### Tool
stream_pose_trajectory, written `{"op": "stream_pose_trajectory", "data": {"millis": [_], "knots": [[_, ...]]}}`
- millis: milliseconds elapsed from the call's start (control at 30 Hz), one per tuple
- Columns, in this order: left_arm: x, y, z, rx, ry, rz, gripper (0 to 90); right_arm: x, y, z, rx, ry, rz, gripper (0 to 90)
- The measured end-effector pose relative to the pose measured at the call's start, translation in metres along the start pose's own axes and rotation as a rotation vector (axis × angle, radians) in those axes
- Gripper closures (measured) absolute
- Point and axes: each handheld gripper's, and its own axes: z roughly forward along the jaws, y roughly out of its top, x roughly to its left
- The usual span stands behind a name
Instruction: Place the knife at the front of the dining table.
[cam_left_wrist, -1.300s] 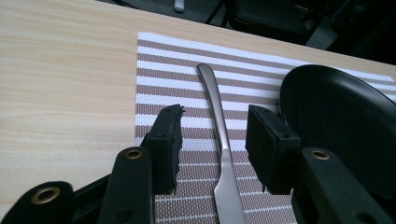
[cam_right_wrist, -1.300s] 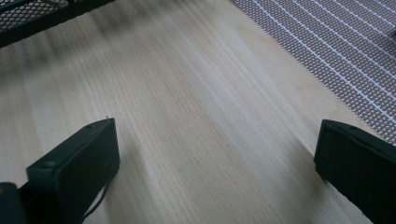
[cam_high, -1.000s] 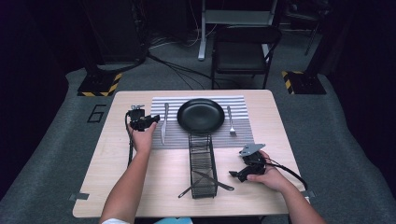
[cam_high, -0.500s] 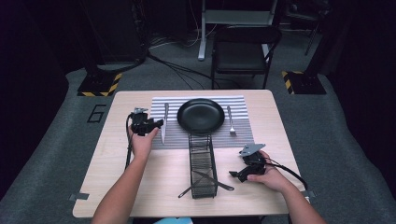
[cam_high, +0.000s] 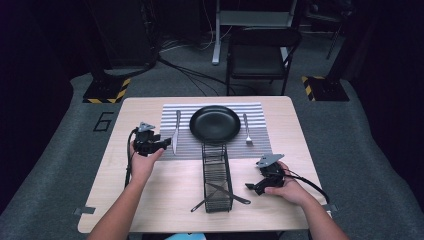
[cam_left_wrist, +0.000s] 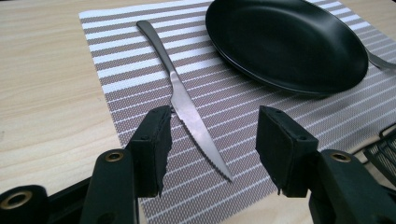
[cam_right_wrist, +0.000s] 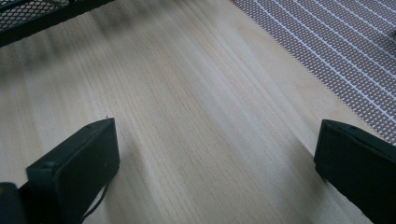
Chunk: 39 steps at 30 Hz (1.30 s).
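A silver knife (cam_high: 176, 131) lies on the striped placemat (cam_high: 260, 145), left of a black plate (cam_high: 215, 123); a fork (cam_high: 246, 129) lies to the plate's right. My left gripper (cam_high: 166, 144) hovers at the mat's left edge, just short of the knife's blade end. In the left gripper view its jaws (cam_left_wrist: 212, 140) have just been opening and stand open. The knife (cam_left_wrist: 187, 107) lies flat on the mat with its tip between them, touched by neither pad. My right gripper (cam_high: 248, 187) rests open over bare wood, and in the right gripper view its jaws (cam_right_wrist: 215, 144) hold nothing.
A black mesh caddy (cam_high: 216, 170) stands front centre between the two grippers, with dark utensils (cam_high: 220, 192) lying across its near end. Its corner (cam_right_wrist: 37, 14) is left of the right gripper. A chair (cam_high: 260, 55) stands beyond the table's far edge.
The left gripper has drawn back toward the person from beside the knife's handle, and its jaws have spread. The knife stays flat on the mat. The right hand has not moved.
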Motion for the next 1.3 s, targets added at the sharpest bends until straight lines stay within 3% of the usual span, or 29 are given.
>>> {"op": "stream_pose_trajectory", "data": {"millis": [167, 633, 867, 967, 1133, 1300], "knots": [[-0.002, -0.009, -0.01, -0.006, 0.008, 0.063, 45.5, 0.0, 0.0, 0.0, -0.001, 0.0, 0.0, 0.0], [0.0, -0.042, -0.022, 0.055, -0.031, 0.056, 44.9, 0.0, 0.0, 0.0, 0.0, 0.001, 0.0, 0.0], [0.002, -0.052, -0.024, 0.082, -0.026, 0.099, 44.2, 0.0, 0.0, 0.0, 0.0, 0.002, -0.001, 0.0], [0.005, -0.058, -0.023, 0.086, -0.015, 0.092, 43.8, 0.0, 0.0, 0.0, -0.001, 0.002, -0.002, 0.0], [0.006, -0.061, -0.018, 0.107, 0.025, 0.128, 43.2, 0.0, 0.0, 0.0, 0.0, 0.002, -0.002, 0.0], [0.003, -0.063, -0.014, 0.133, 0.017, 0.159, 43.2, 0.0, 0.0, 0.0, 0.0, 0.002, -0.002, 0.0]]}}
